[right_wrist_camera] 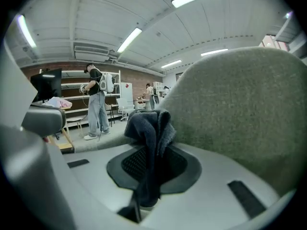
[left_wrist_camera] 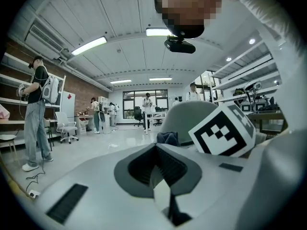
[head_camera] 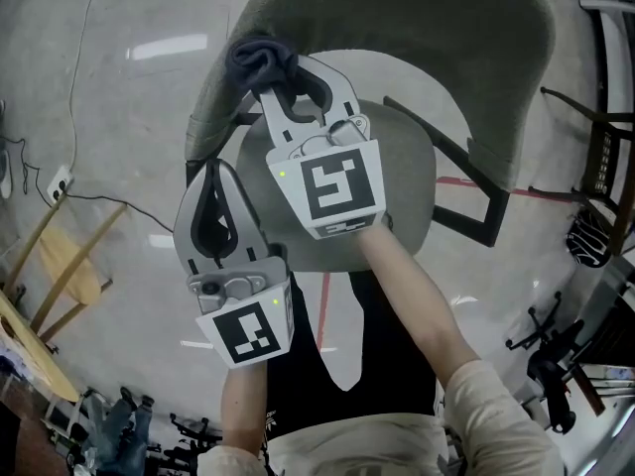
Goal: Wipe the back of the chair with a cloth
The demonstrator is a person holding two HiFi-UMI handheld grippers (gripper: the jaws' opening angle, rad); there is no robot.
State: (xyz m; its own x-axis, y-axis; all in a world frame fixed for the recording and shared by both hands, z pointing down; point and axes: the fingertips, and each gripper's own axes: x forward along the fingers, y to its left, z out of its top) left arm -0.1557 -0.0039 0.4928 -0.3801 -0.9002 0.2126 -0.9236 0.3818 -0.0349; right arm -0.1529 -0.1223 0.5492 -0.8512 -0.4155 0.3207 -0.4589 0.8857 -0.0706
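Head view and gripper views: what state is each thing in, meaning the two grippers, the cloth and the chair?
Left gripper: jaws together, holding nothing.
Right gripper: shut on the dark blue terry cloth.
Dark blue terry cloth: bunched, pinched between the right jaws, at the backrest's upper edge.
Grey-green upholstered chair: standing upright, nobody seated.
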